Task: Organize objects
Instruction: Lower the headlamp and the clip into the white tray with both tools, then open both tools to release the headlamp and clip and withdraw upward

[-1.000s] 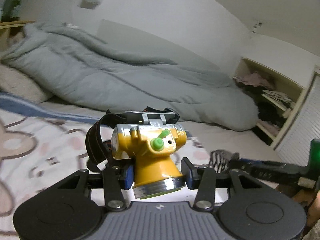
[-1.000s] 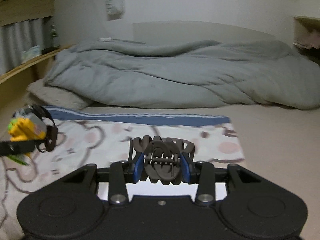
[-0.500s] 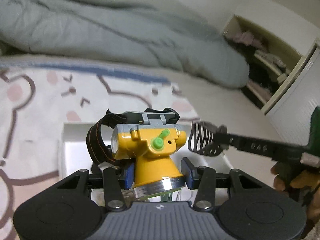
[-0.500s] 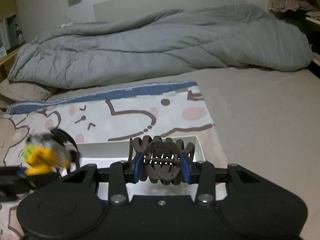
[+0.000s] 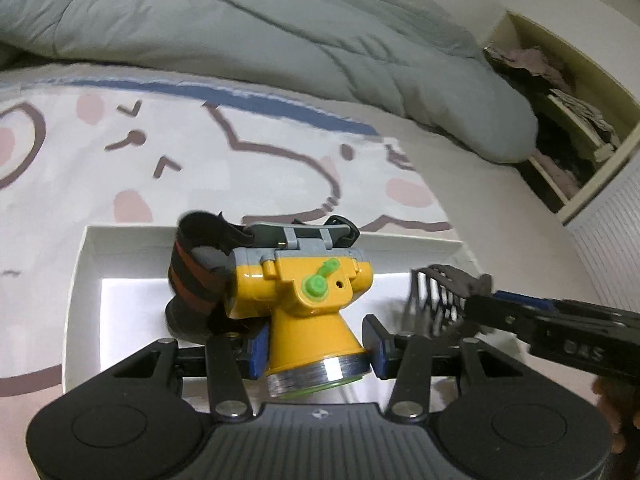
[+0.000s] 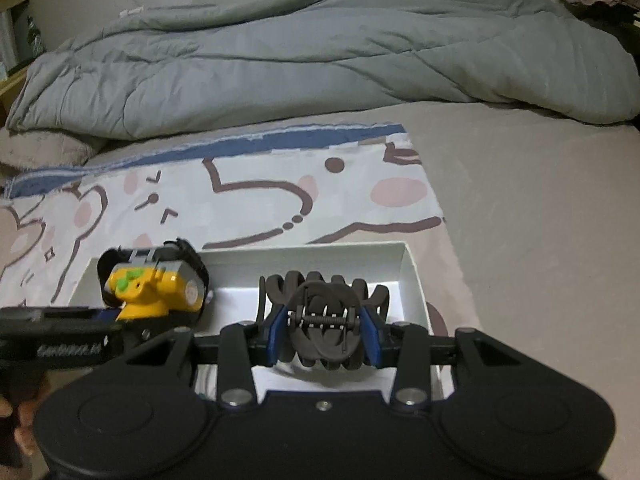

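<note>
Clenched between the left fingers [image 5: 316, 346], a yellow headlamp [image 5: 308, 300]; the right fingers [image 6: 324, 334] pinch a dark hair claw [image 6: 324, 320] over the white box [image 6: 412, 276].

A bed [image 6: 520, 208] carries a grey duvet [image 6: 320, 52], a cartoon-print cloth [image 6: 260, 200] and a white box [image 6: 412, 276].

Yellow headlamp [image 5: 304, 304] & dark hair claw [image 6: 326, 320] above white box [image 6: 412, 276]

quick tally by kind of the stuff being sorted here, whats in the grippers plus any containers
Headlamp, yellow with a black strap, in the left gripper: 1
Hair claw clip, dark brown, in the right gripper: 1
White box, open top, below both: 1
Total: 3
</note>
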